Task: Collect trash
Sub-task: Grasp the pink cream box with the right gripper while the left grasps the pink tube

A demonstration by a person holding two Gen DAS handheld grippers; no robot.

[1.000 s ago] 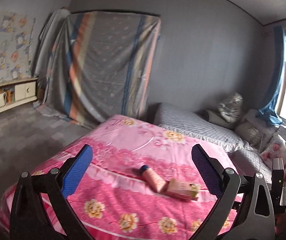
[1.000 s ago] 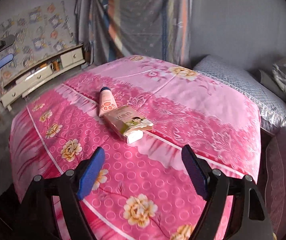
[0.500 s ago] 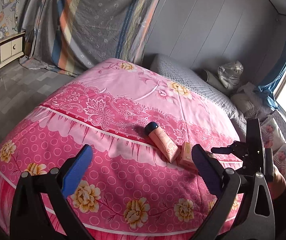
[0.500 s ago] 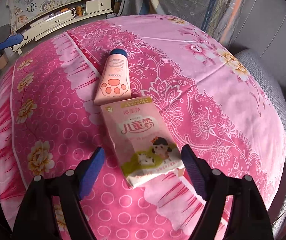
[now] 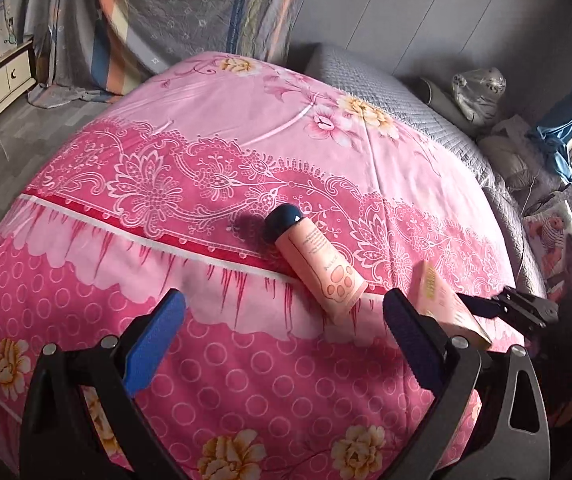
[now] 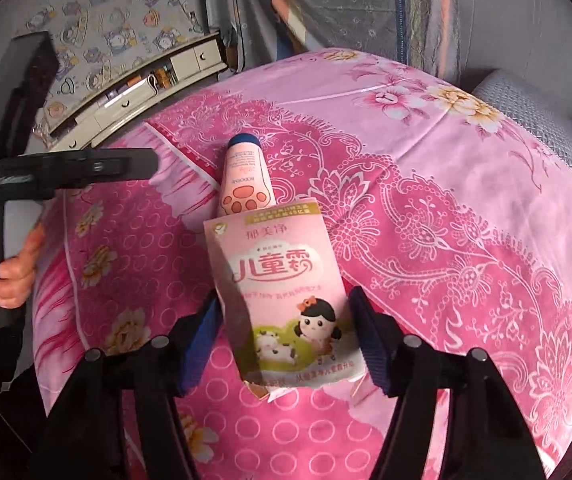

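A pink carton (image 6: 282,280) with a cartoon girl lies on the pink flowered bedspread (image 6: 445,200). My right gripper (image 6: 286,300) is closing on it, and its blue pads touch both long sides. The carton (image 5: 445,304) looks tilted up in the left wrist view, with the right gripper's fingers (image 5: 505,308) behind it. A peach tube (image 6: 246,176) with a dark blue cap and a paw print lies just beyond the carton. My left gripper (image 5: 284,304) hovers open and empty over the bed, with the tube (image 5: 317,264) just ahead of its right finger. A hand (image 6: 10,264) holds it.
A grey quilt (image 5: 405,92) and pillows (image 5: 481,92) lie at the bed's far side near a window. A striped sheet (image 5: 190,8) hangs against the back wall. A low white cabinet (image 6: 146,92) stands along the left wall beyond grey floor (image 5: 26,132).
Both grippers have tipped down and come closer to the bed. The right gripper's jaws have narrowed onto the carton's sides. The left gripper has neared the tube and stays open.
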